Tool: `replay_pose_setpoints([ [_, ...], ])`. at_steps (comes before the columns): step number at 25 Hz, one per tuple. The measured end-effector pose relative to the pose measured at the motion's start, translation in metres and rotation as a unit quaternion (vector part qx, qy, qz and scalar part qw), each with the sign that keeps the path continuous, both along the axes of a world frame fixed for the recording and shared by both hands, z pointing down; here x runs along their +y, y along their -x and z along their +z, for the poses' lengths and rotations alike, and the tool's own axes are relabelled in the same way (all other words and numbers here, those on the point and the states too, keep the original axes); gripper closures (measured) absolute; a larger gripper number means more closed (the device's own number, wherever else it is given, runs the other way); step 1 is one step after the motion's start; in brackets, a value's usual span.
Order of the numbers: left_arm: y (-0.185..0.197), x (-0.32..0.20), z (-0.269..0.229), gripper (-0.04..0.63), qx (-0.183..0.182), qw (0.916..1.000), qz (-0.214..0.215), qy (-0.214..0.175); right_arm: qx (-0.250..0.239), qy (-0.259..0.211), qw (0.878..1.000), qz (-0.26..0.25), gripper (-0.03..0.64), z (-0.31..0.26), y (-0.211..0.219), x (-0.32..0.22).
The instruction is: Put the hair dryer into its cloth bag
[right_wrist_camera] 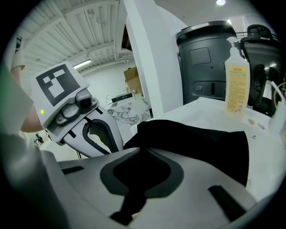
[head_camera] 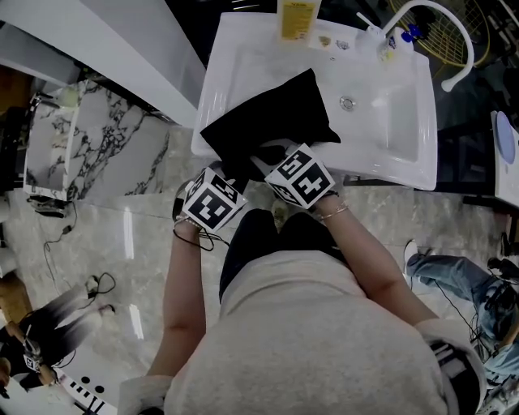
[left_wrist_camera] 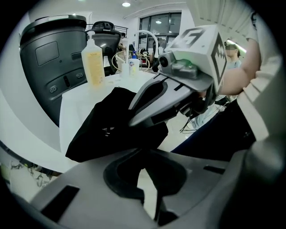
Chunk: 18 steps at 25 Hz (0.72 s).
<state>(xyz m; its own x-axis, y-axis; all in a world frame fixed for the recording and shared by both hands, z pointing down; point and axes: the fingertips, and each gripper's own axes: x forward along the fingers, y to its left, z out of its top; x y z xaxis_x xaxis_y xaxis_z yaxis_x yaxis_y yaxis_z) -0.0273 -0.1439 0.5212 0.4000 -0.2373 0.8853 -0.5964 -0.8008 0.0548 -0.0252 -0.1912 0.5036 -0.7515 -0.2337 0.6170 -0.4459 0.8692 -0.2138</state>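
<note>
The person stands close against a white sink (head_camera: 405, 121), seen from above, with both forearms reaching forward and down and drawing together toward the near rim. The left forearm (head_camera: 182, 300) runs almost straight ahead. The right forearm (head_camera: 365, 251) angles inward across the body, so the two marker cubes sit just beside each other at the sink's front edge.

On the flat left part of the sink lies the cloth bag (head_camera: 272, 113). It is plain black, matte and roughly rectangular, and it lies at a slant with one corner pointing toward the basin. Its near end spills over the front rim toward the person. The fabric looks soft and lightly rumpled; whether the hair dryer is inside cannot be told.

The left gripper (left_wrist_camera: 154, 201) points steeply down at that near end, its jaws drawn together on a thin fold of the black cloth. The right gripper (right_wrist_camera: 127, 203) is tilted less steeply, just to its right, and is likewise clamped on the bag's edge, with dark fabric running down through the hollow between its jaws.

A yellow bottle (head_camera: 297, 20) stands at the back of the sink, well apart from the bag. A thin bracelet (head_camera: 332, 212) circles the right wrist.
</note>
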Motion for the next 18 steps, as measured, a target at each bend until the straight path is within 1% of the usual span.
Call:
replay_pose_setpoints([
  [4,0.005,0.009,-0.003,0.58,0.005,0.9999,-0.014,0.002,-0.004,-0.003,1.0,-0.014,0.601,-0.002,0.007,0.009],
  [9,0.016,0.016,-0.01,0.58,0.016,0.9989,-0.045,-0.001,-0.013,-0.012,1.0,-0.022,0.601,-0.013,0.017,0.011],
  [13,0.028,0.02,-0.015,0.58,0.019,0.9983,-0.054,-0.008,-0.017,-0.023,0.999,-0.029,0.6,-0.021,0.027,0.014],
  [16,0.031,0.016,-0.016,0.58,0.025,0.9974,-0.066,-0.015,-0.021,-0.022,0.999,-0.023,0.6,-0.021,0.027,0.013],
  [18,0.033,0.01,-0.015,0.578,0.018,0.997,-0.07,-0.027,-0.026,-0.018,0.999,-0.009,0.598,-0.021,0.026,0.009],
])
